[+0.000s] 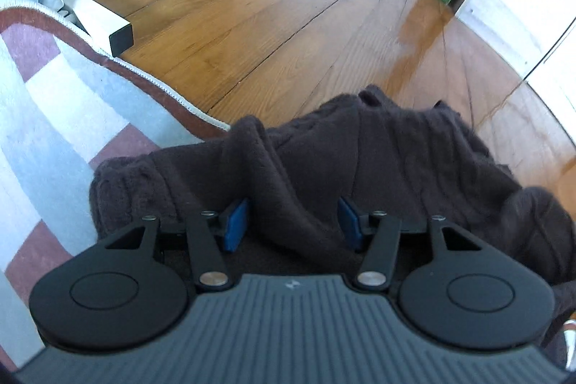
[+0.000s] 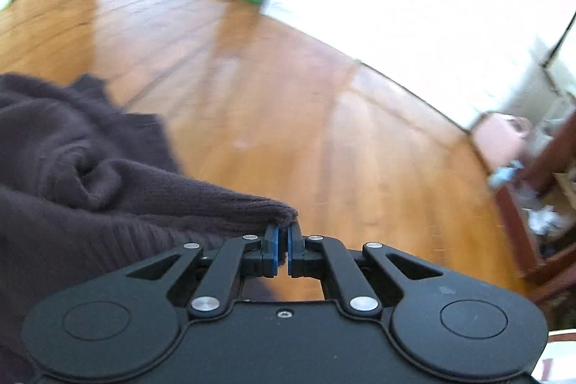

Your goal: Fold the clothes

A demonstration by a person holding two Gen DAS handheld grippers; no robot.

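Observation:
A dark brown knitted sweater (image 1: 324, 161) lies bunched on the wooden floor, partly over a rug's edge. My left gripper (image 1: 292, 222) is open, its blue pads (image 1: 235, 225) either side of a raised fold of the sweater. In the right wrist view the sweater (image 2: 72, 161) fills the left side. My right gripper (image 2: 283, 233) is shut on the sweater's ribbed edge (image 2: 277, 211) and holds it up off the floor.
A pink, white and grey rug (image 1: 54, 117) with a brown border lies to the left. A white furniture leg (image 1: 104, 27) stands beside it. The wooden floor (image 2: 288, 117) stretches ahead to white walls. A dark wood shelf (image 2: 532, 204) with clutter stands at the right.

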